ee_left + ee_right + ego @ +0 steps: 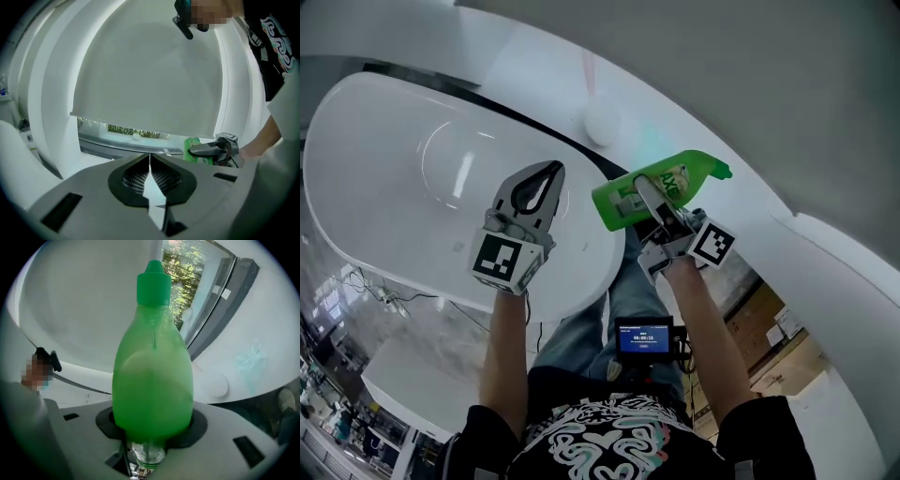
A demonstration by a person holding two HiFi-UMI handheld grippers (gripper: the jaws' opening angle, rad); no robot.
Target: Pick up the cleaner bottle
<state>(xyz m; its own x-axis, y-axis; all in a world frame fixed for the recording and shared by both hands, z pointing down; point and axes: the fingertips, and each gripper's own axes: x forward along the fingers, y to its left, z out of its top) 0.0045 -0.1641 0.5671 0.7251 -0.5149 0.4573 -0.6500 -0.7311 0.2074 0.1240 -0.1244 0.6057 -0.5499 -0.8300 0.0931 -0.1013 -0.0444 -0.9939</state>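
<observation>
The white tub fills the left of the head view, its basin a smooth white oval with a round white knob on the ledge behind it. The left gripper hangs over the basin with its jaws brought together, tips meeting. The right gripper is clamped wide around the lower body of the green bottle, which hangs in the air just past the tub's right rim, tilted almost on its side. In the right gripper view the bottle sits between the jaws, touching both. Its translucent green wall does not show how full it is. The green cap is closed.
</observation>
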